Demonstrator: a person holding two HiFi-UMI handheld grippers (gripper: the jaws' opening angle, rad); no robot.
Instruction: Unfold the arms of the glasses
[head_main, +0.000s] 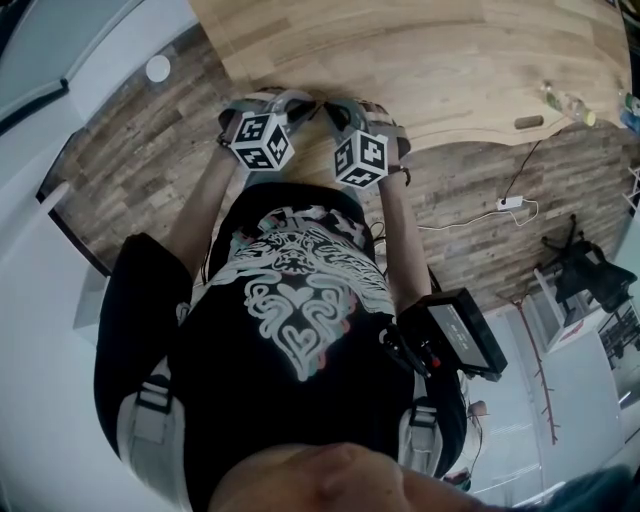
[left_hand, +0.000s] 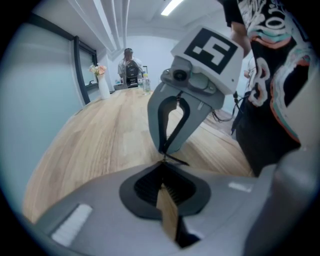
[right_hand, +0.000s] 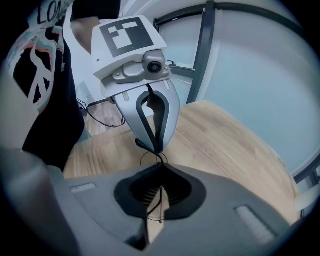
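Thin dark wire-framed glasses (head_main: 320, 106) hang between my two grippers above the near edge of the wooden table (head_main: 450, 60). My left gripper (head_main: 300, 102) and right gripper (head_main: 337, 110) point at each other, tips almost touching. In the left gripper view my left gripper (left_hand: 162, 170) is shut on the frame, and a thin dark arm of the glasses (left_hand: 177, 161) sticks out from the right gripper's fingertips (left_hand: 165, 149). In the right gripper view my right gripper (right_hand: 159, 176) is shut on a wire lens rim (right_hand: 149, 159); the left gripper's fingertips (right_hand: 156, 148) pinch the frame just beyond.
A plastic bottle (head_main: 566, 103) and a small dark object (head_main: 528, 122) lie at the table's right end. At the far end, a vase of flowers (left_hand: 103, 82) stands on the table and a person (left_hand: 131, 67) stands behind it. A white power strip (head_main: 510, 203) with its cable lies on the floor.
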